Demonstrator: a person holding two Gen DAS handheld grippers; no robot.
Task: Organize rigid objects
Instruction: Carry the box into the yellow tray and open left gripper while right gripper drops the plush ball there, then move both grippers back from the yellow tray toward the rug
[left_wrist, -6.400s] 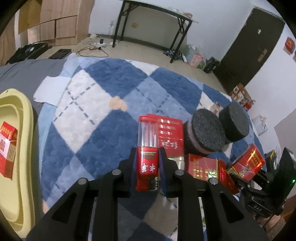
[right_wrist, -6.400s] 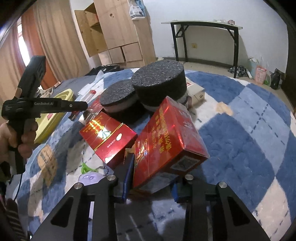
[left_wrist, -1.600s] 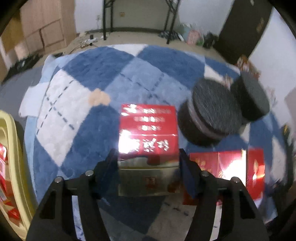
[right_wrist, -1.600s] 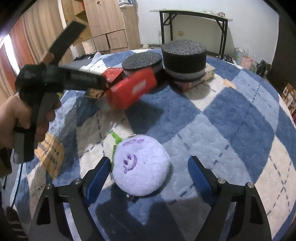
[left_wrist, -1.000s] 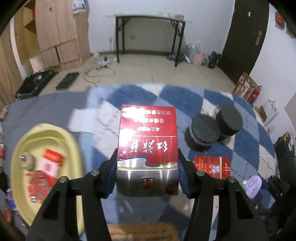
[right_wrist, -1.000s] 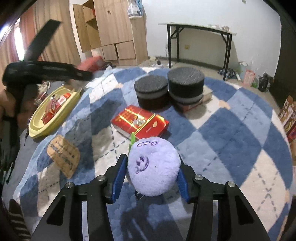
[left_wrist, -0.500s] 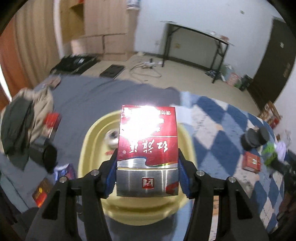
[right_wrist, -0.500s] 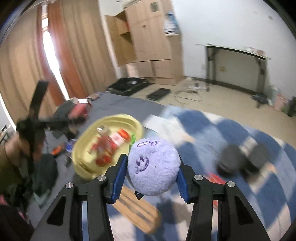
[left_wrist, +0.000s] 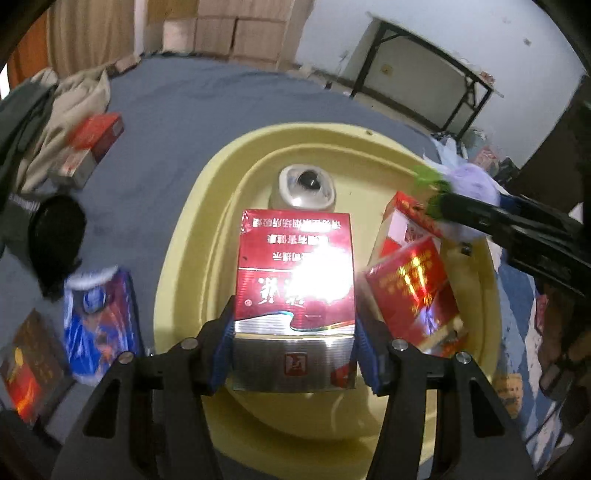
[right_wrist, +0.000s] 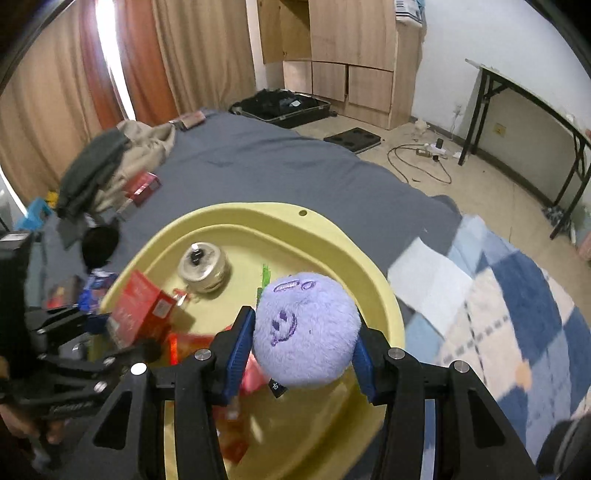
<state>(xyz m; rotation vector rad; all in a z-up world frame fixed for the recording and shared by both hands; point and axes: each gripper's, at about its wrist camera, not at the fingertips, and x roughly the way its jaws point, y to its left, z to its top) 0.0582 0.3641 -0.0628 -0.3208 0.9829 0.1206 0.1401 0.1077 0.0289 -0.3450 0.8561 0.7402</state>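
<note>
walls white | wooden cabinets (right_wrist: 351, 48) | curtains (right_wrist: 122, 66) (backlit) | folding table (right_wrist: 532, 110)

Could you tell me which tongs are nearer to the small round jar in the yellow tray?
Probably the left. The left tongs, holding the red box, sit directly before the round jar; the right tongs, holding the purple plush ball, hover off to its side.

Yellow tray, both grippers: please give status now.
Left gripper shut on red box. Right gripper shut on purple plush ball. Both above yellow tray, already crowded.
</note>
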